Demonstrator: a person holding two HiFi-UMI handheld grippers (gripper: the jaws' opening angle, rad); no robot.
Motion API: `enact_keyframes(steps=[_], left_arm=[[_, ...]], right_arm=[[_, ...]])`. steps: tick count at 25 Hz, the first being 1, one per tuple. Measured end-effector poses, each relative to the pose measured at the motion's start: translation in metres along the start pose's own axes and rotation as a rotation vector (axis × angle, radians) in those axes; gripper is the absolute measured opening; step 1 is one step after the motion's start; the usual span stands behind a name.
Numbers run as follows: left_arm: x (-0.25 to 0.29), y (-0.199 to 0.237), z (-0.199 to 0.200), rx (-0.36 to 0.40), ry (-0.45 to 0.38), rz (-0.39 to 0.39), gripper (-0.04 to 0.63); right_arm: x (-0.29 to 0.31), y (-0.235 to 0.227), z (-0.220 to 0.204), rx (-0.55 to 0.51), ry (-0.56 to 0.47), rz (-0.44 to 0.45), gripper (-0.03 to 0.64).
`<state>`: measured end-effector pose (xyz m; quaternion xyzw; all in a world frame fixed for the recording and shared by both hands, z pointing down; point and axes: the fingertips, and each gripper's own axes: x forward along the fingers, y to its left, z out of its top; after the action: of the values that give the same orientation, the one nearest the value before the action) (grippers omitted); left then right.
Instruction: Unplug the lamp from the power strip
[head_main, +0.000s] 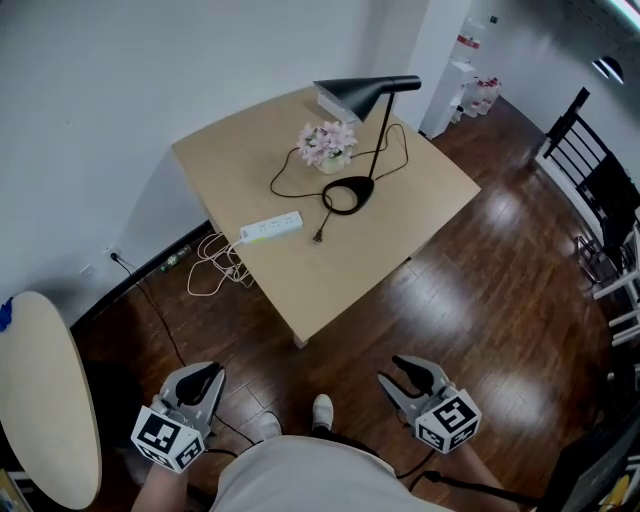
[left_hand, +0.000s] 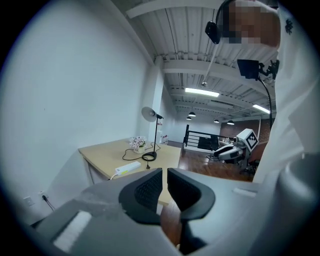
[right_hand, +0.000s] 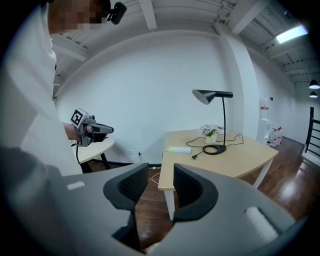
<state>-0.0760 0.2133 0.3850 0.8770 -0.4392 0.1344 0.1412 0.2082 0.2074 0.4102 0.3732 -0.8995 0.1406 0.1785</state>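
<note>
I read left gripper (head_main: 205, 376) nearly closed, right gripper (head_main: 396, 371) narrowly open, both empty. Lamp plug (head_main: 318, 237) lies loose beside power strip (head_main: 271, 228).

White top (head_main: 300, 478), white shoe (head_main: 322, 409) — grey, black-jawed left gripper (head_main: 208, 376) and right gripper (head_main: 392, 370), black-and-white marker cubes (head_main: 168, 440)

Bright, even indoor light; dark fisheye corners.

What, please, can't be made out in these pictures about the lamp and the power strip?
Power strip: sockets too small in every view.
Plug: prongs too small, head view.
White cable: its far end is lost in the loops by the table edge, head view.
Object behind the lamp shade: mostly covered by it, head view.
</note>
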Motion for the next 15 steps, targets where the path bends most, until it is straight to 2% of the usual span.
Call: enact_keyframes(steps=[6,15], left_arm=[[-0.031,0.002,0.007,0.024,-0.045,-0.047,0.044],[-0.056,-0.003,-0.003,0.055,-0.061,-0.115,0.051]], right_arm=[[-0.007,0.044,0.026,-0.015,-0.062,-0.019,0.166],[-0.008,0.092,0.041,-0.048,-0.089,-0.045,0.166]])
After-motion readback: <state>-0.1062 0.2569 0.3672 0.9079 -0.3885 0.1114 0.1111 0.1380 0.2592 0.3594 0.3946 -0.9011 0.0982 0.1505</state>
